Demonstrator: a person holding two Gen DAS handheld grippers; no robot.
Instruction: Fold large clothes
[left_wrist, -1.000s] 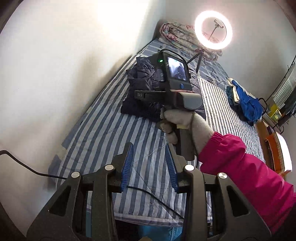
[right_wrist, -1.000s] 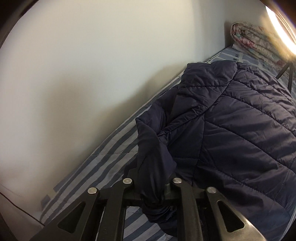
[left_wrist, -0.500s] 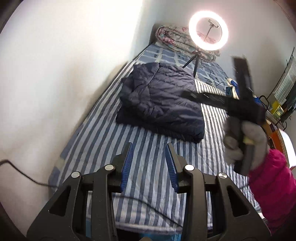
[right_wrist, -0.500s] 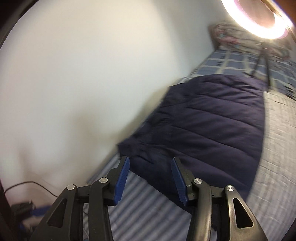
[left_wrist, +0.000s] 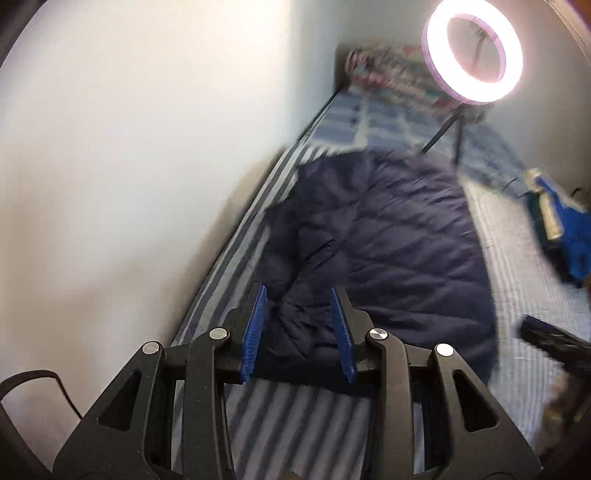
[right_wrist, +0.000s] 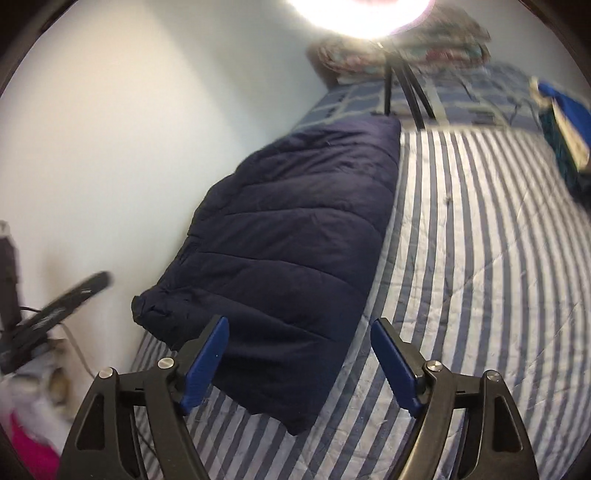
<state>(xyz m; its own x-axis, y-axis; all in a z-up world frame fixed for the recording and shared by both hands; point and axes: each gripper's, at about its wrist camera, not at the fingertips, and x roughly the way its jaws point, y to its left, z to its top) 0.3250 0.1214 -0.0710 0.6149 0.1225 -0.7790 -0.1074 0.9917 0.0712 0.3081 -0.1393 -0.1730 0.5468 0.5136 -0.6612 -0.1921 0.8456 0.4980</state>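
Note:
A navy quilted jacket (left_wrist: 388, 251) lies folded lengthwise on the striped bed (right_wrist: 480, 258), close to the white wall. My left gripper (left_wrist: 297, 306) hovers over the jacket's near end, its blue pads apart and nothing pressed between them. In the right wrist view the jacket (right_wrist: 288, 251) is a long flat bundle. My right gripper (right_wrist: 299, 325) hangs above its near right corner, jaws opening wide, with nothing between them. The left gripper's body (right_wrist: 66, 299) shows blurred at the left of that view.
A lit ring light (left_wrist: 474, 51) on a tripod stands on the bed behind the jacket. A folded floral quilt (left_wrist: 388, 70) lies at the bed's head. A blue garment pile (left_wrist: 565, 236) sits at the right edge. The wall runs along the left.
My right gripper let go of the jacket's dark fold, drew back to the right and opened wide. My left gripper moved in close over the jacket's near end.

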